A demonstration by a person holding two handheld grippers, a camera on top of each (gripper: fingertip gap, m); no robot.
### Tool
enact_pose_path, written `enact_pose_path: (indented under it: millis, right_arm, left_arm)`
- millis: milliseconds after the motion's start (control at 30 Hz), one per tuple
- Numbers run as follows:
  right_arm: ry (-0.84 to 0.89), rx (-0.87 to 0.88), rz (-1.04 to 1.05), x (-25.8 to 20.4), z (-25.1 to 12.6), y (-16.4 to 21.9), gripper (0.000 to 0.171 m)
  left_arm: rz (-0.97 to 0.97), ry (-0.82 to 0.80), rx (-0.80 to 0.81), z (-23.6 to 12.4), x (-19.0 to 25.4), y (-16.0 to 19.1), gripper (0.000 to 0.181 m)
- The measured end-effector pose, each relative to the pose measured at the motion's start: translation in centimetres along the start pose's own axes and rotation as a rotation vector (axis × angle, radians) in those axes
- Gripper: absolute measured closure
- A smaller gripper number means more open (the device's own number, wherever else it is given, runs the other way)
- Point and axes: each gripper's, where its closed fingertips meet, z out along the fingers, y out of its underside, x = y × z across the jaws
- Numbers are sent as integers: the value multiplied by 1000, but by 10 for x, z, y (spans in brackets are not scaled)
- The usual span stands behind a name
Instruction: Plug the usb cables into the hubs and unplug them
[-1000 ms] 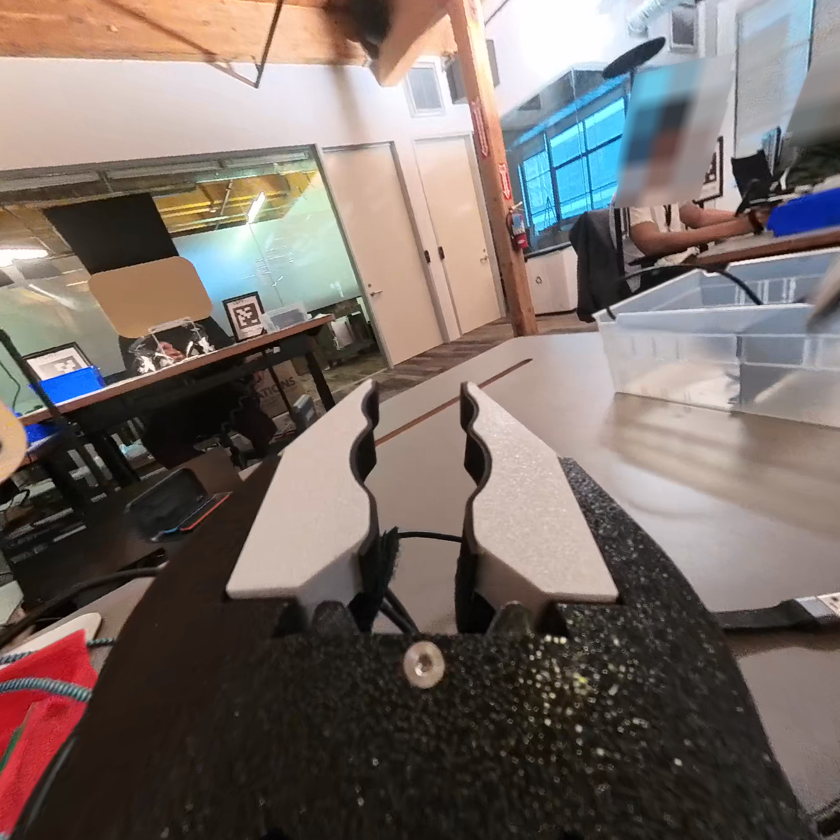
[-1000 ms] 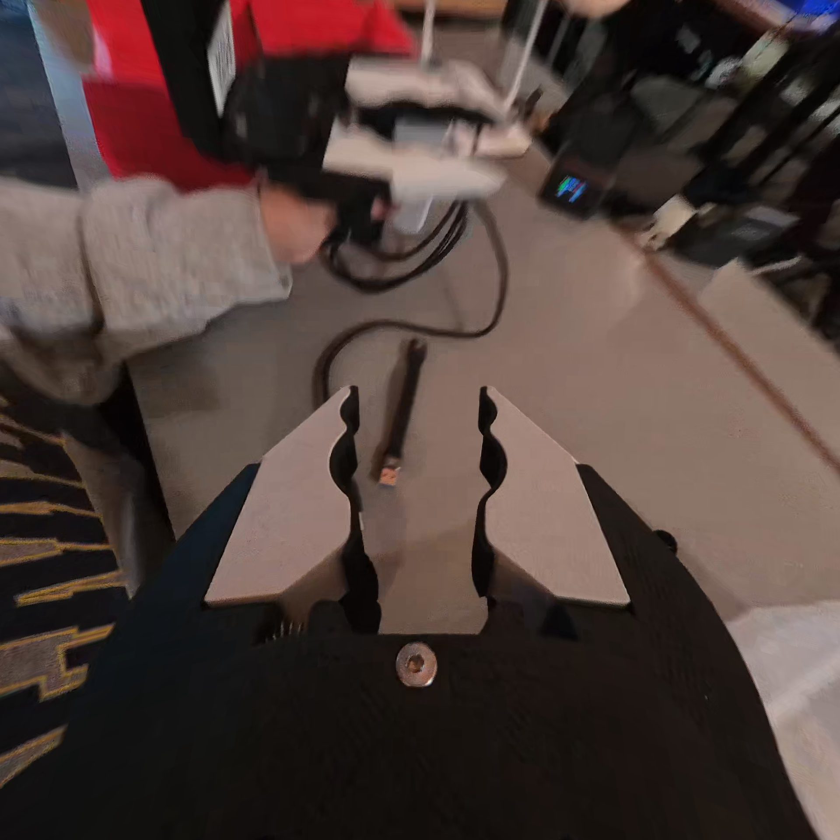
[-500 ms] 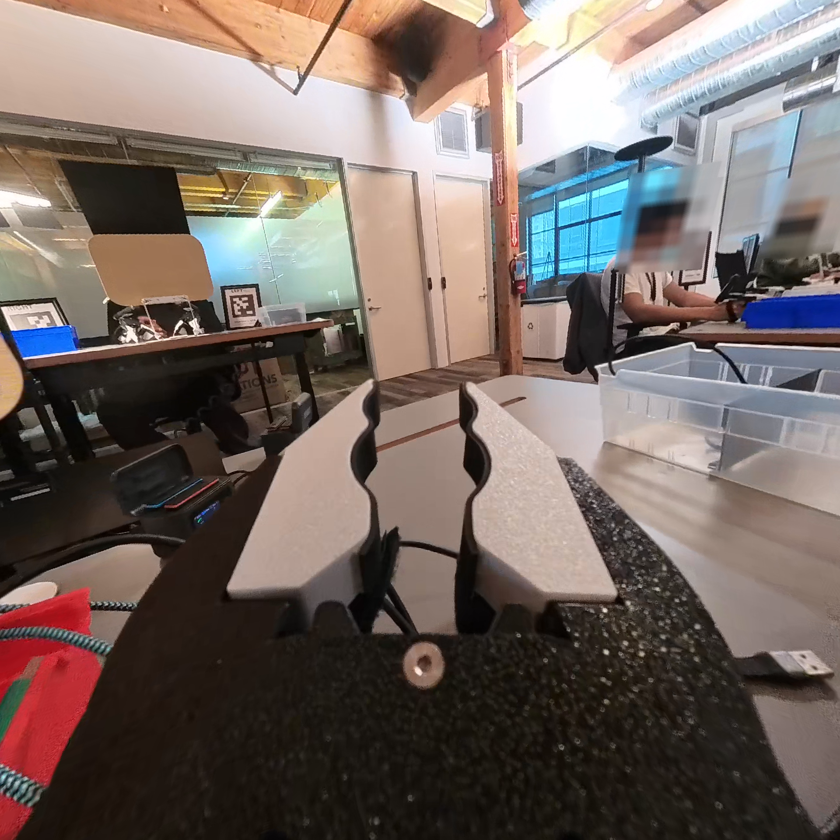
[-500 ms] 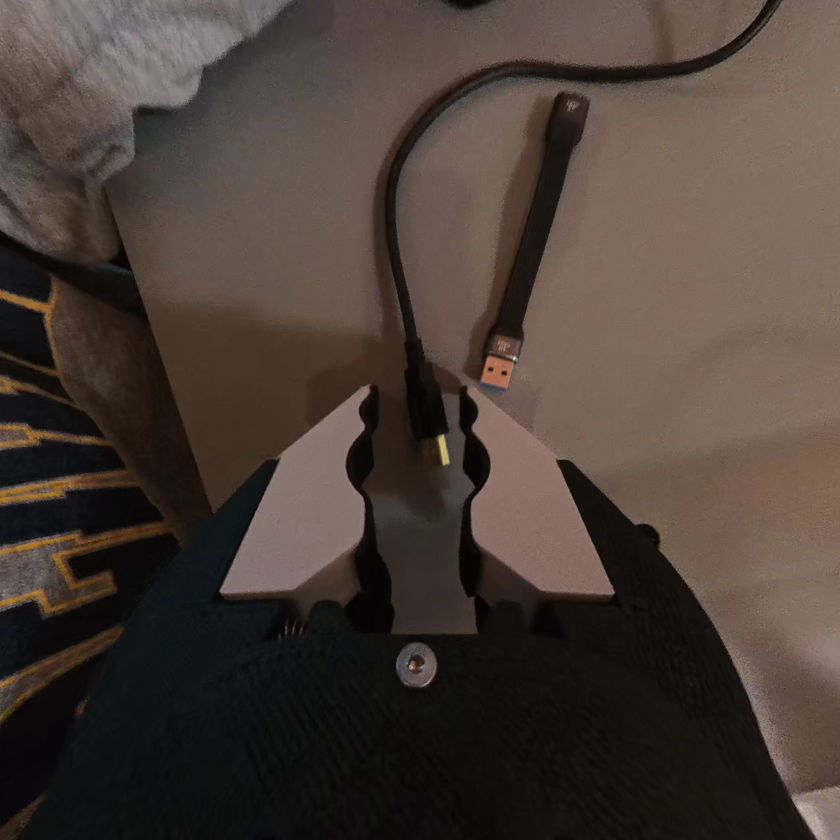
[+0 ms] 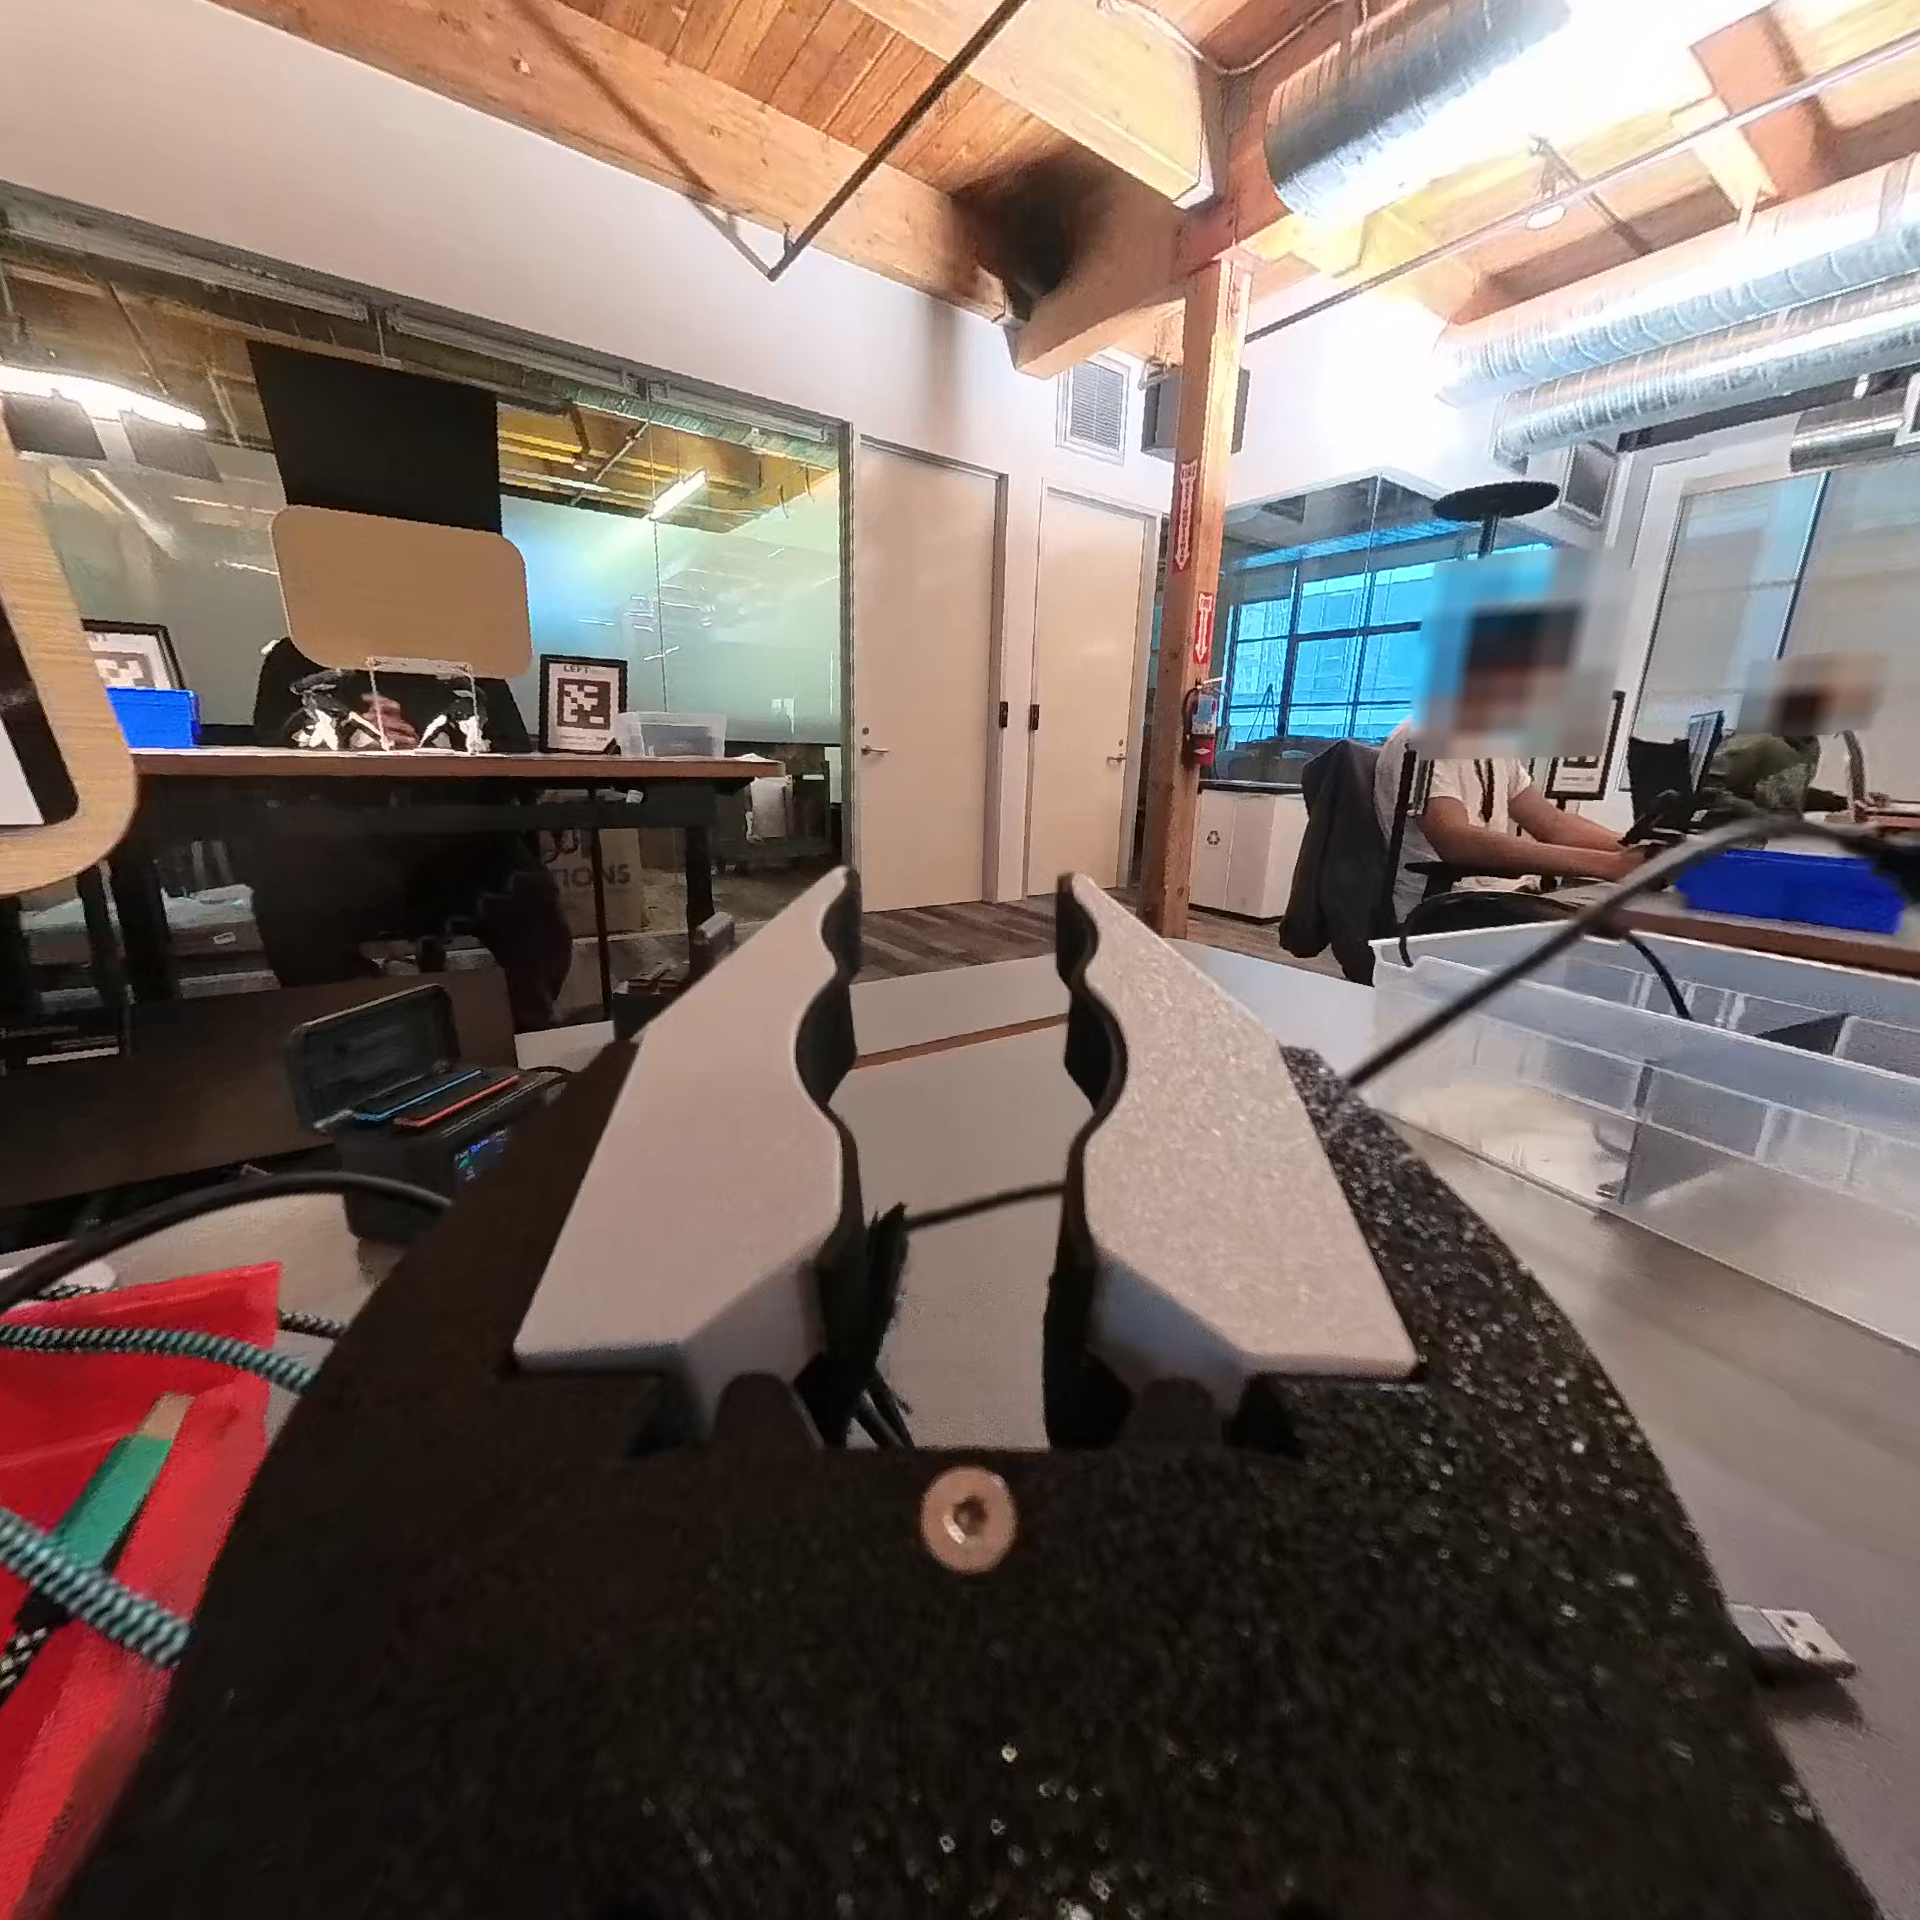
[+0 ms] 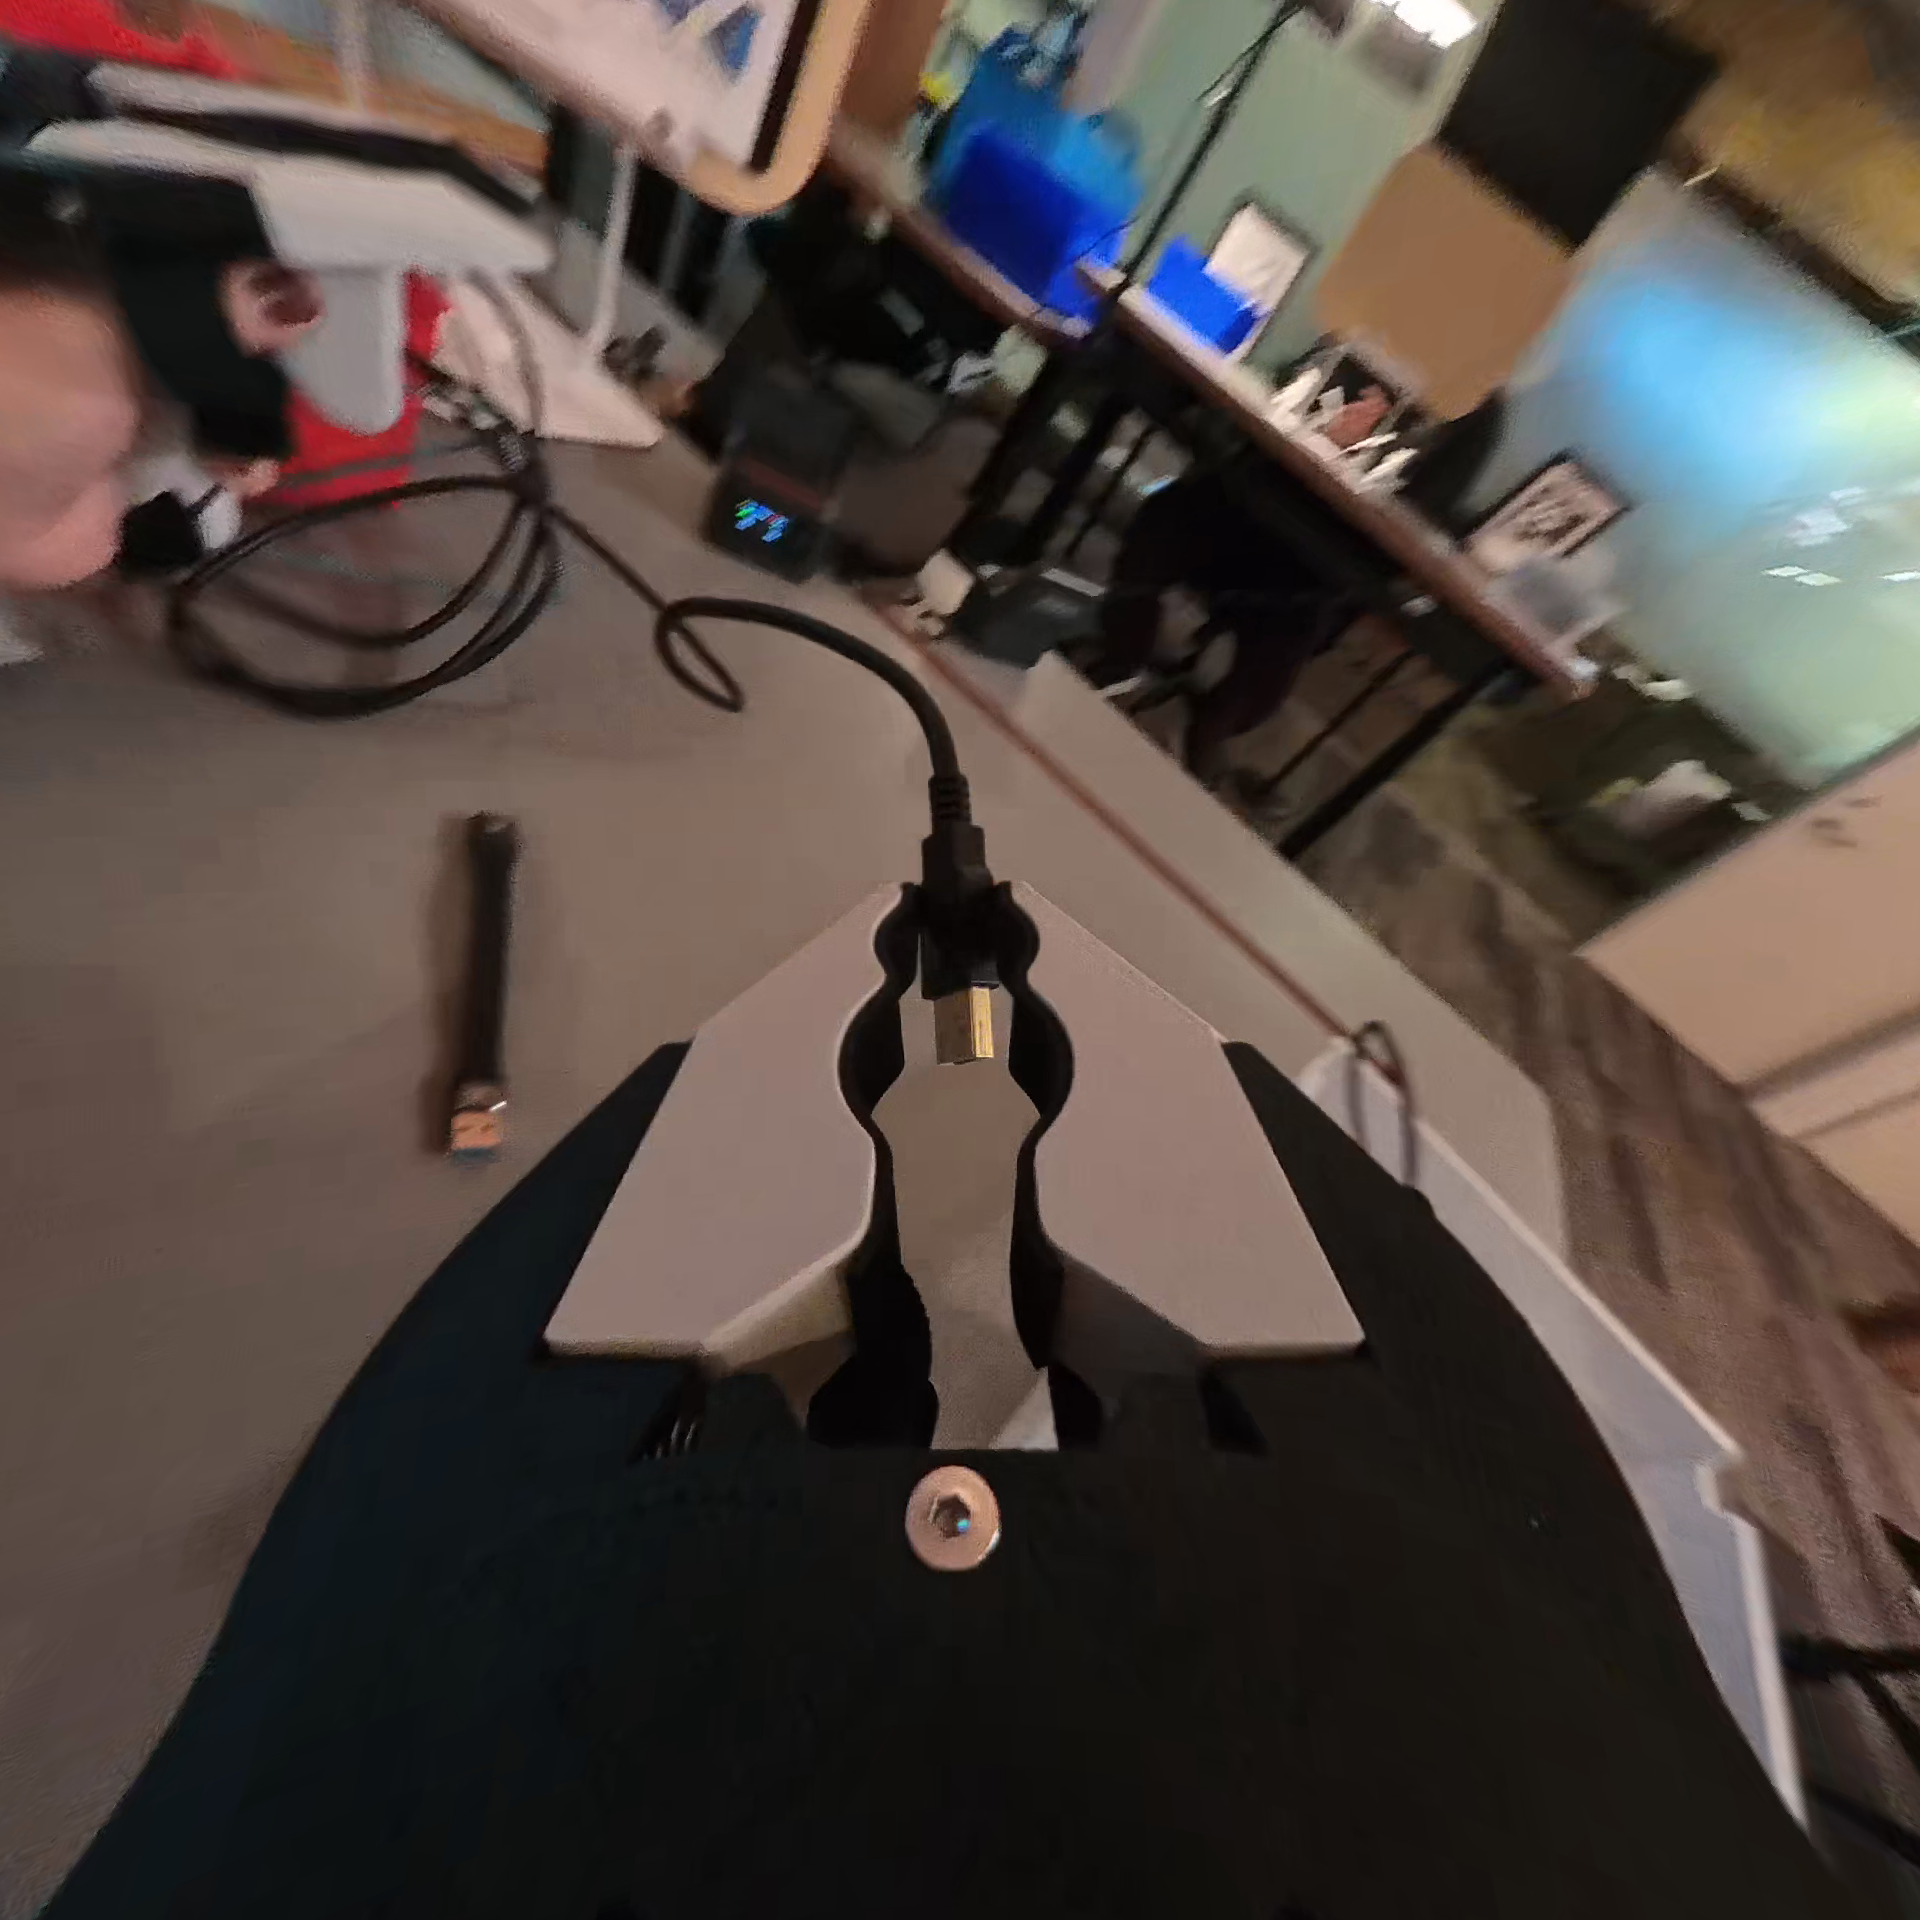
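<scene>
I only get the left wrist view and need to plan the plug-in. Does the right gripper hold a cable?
Observer: Yes, the right gripper is shut on the plug of a black cable.
Operator: Which way does its connector face?
Observer: The gold connector points back toward the camera, between the fingers.
Operator: Any other cable nearby?
Observer: A short cable lies flat on the table, left of that gripper.

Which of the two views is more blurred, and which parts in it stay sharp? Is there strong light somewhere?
Right wrist view: the background and the short flat cable on the table are motion-blurred, while the right gripper and the black USB cable shut in its tips are sharp. Left wrist view: mostly sharp, with wide-angle bending; ceiling lights glare at upper right, and the left gripper is clear.
</scene>
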Motion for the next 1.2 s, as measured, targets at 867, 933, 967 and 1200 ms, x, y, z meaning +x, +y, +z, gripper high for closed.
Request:
enact_pose_path:
  millis: [867, 933, 967, 1200]
  right_arm:
    - [740, 204, -19, 159, -145, -28, 160]
    - [770, 202, -23, 164, -155, -27, 160]
    - [789, 201, -26, 167, -159, -27, 160]
    - [885, 214, 43, 190, -195, -20, 160]
  left_arm:
    - [691, 33, -429, 23, 63, 90, 119]
    - [713, 52, -402, 23, 71, 87, 123]
    - [729, 58, -392, 22, 74, 86, 127]
    - [823, -38, -236, 21, 80, 53, 111]
